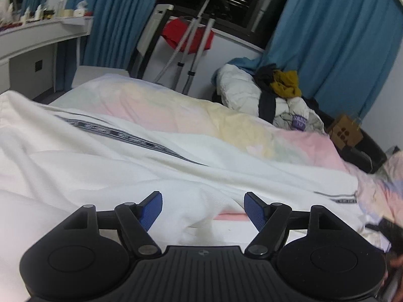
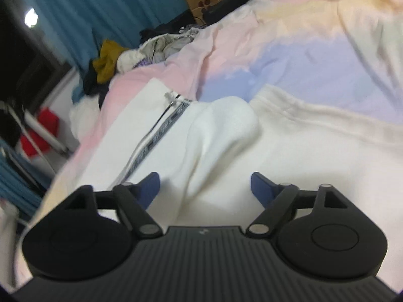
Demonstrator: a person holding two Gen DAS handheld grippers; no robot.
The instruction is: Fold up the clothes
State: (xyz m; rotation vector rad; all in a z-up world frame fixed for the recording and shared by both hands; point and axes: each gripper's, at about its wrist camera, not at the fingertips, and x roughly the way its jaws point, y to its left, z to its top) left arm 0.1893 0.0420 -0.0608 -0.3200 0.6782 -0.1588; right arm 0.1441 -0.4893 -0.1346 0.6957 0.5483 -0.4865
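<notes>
A white zip-up garment (image 1: 105, 166) with a dark patterned zipper band lies spread on a pastel bedspread (image 1: 201, 115). My left gripper (image 1: 203, 207) is open, its blue pads on either side of a raised white fold, just above the cloth. In the right wrist view the same white garment (image 2: 289, 151) lies rumpled with its zipper band (image 2: 161, 130) running away to the left. My right gripper (image 2: 205, 187) is open and empty, hovering low over a bulging fold.
The pastel bedspread (image 2: 289, 58) covers the bed. A pile of clothes (image 1: 279, 90) with a mustard piece lies at the bed's far side. A brown paper bag (image 1: 345, 130), blue curtains (image 1: 335, 40), a drying rack with a red cloth (image 1: 186, 35) and a white shelf (image 1: 37, 32) stand beyond.
</notes>
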